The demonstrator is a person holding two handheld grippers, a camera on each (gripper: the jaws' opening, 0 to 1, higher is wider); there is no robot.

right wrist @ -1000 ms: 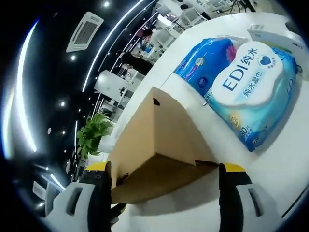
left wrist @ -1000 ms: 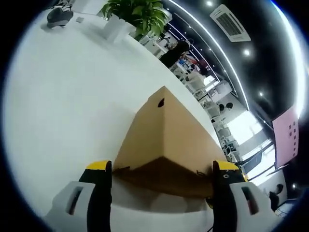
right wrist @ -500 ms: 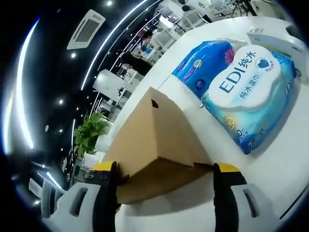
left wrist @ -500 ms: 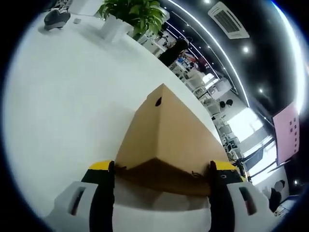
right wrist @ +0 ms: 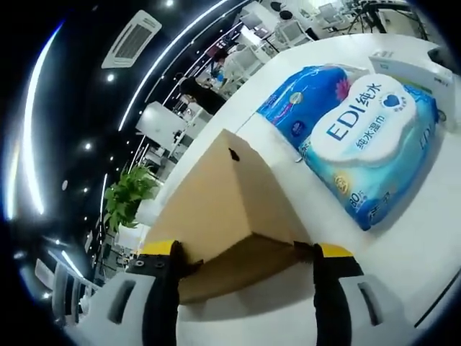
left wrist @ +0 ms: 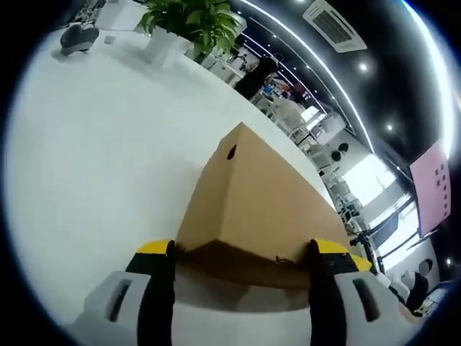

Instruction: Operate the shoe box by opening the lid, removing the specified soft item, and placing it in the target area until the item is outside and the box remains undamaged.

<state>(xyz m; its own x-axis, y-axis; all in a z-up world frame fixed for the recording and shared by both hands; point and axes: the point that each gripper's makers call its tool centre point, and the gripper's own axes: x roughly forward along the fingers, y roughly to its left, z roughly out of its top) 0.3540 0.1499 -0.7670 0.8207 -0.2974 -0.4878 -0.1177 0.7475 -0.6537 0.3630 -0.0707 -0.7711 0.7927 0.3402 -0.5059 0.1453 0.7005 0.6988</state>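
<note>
My 2 grippers, left and right, spread wide, straddling shoe box ends. Thin cardboard, light, crushable: lift lid by edge gently.

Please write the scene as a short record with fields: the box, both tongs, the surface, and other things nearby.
box: brown cardboard shoe box, lid closed, small round hole near its far corner
left tongs: open, jaws straddling the near end of the box
right tongs: open, jaws on either side of the box's near end
surface: white table
nearby: blue wet wipes pack lying beside the box; potted plant at the far table edge
task state: lid not yet opened
</note>
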